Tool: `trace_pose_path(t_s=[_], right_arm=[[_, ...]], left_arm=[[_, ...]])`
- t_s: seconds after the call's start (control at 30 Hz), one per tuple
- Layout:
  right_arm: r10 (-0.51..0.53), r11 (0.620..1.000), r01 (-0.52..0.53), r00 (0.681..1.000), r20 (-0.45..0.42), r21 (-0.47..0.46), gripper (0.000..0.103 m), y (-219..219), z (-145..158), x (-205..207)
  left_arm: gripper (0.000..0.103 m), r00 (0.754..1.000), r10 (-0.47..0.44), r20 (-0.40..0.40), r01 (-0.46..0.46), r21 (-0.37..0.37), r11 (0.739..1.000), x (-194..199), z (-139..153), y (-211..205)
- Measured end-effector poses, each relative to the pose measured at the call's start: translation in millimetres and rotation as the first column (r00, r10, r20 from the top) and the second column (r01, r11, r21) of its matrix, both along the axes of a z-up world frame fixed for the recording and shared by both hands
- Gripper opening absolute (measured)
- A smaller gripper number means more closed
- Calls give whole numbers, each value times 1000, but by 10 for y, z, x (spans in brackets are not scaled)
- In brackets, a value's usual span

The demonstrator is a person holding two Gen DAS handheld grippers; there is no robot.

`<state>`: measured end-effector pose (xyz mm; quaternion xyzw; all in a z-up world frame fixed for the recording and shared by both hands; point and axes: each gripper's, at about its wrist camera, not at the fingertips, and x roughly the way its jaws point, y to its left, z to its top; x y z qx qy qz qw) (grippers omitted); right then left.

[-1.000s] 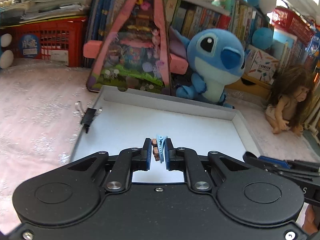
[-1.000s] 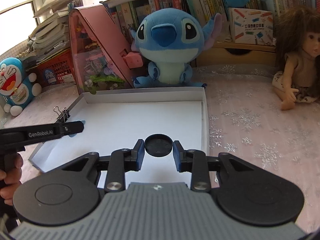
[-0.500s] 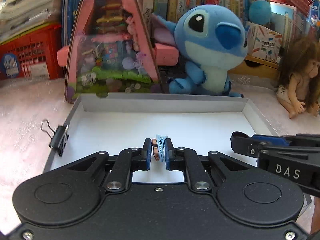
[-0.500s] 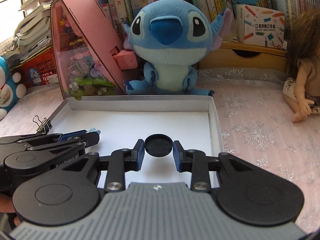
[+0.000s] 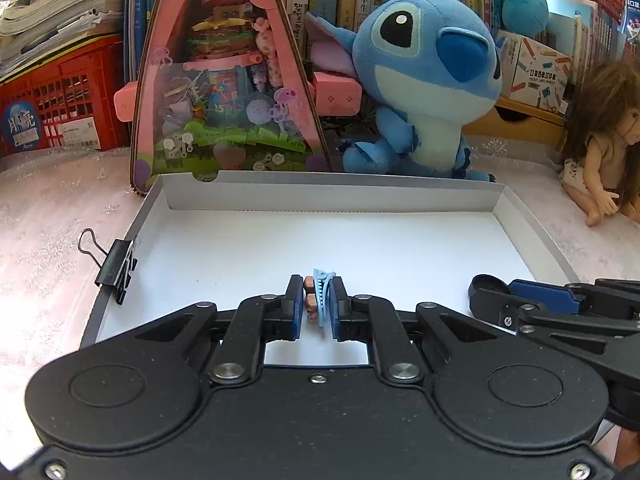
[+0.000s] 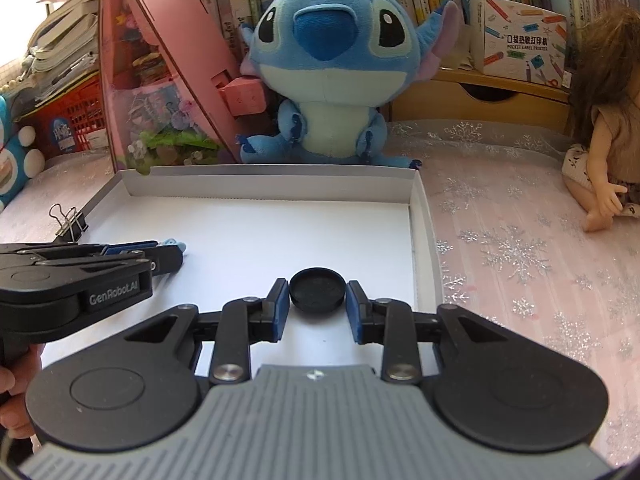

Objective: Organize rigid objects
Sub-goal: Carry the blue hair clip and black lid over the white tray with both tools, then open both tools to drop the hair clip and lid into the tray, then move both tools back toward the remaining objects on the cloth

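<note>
My left gripper (image 5: 316,300) is shut on a small light-blue shark-shaped clip (image 5: 322,294) with a brown piece beside it, held just above the floor of a shallow white tray (image 5: 328,196). My right gripper (image 6: 317,300) is shut on a round black cap (image 6: 317,290), low over the tray's (image 6: 272,188) near right part. In the right wrist view the left gripper (image 6: 176,254) reaches in from the left, the blue clip (image 6: 176,246) peeking out at its tip. In the left wrist view the right gripper (image 5: 486,294) comes in from the right.
A black binder clip (image 5: 116,266) is clamped on the tray's left wall. Behind the tray stand a pink triangular toy house (image 5: 228,80) and a blue plush toy (image 5: 424,80). A doll (image 5: 600,140) sits at the right on the pink snowflake cloth (image 6: 520,248). Books and a red crate (image 5: 60,100) line the back.
Both grippers have sunk and moved forward over the tray, each keeping hold of its object. The back wall of the tray and the toys behind it now look closer.
</note>
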<state>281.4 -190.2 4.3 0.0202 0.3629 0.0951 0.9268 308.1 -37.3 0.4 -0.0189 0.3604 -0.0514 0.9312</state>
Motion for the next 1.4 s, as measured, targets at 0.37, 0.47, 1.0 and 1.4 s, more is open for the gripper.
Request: trace_pose_path(t_s=[0.37, 0.47, 1.0, 1.4], right_arm=[[5, 1000, -7, 997, 80, 17, 70, -1, 108, -270], [24, 1000, -23, 993, 118, -10, 78, -33, 185, -467], [101, 994, -88, 956, 275, -62, 92, -209, 266, -1800], [78, 996, -61, 943, 324, -61, 92, -298, 167, -2320]], left_arm=[[50, 999, 23, 42, -22, -8, 1000, -317, 208, 22], [57, 998, 23, 61, -19, -78, 997, -580, 324, 120], [73, 986, -86, 141, 94, -46, 995, -2057, 380, 224], [73, 980, -97, 174, 106, -41, 994, -2701, 196, 455]])
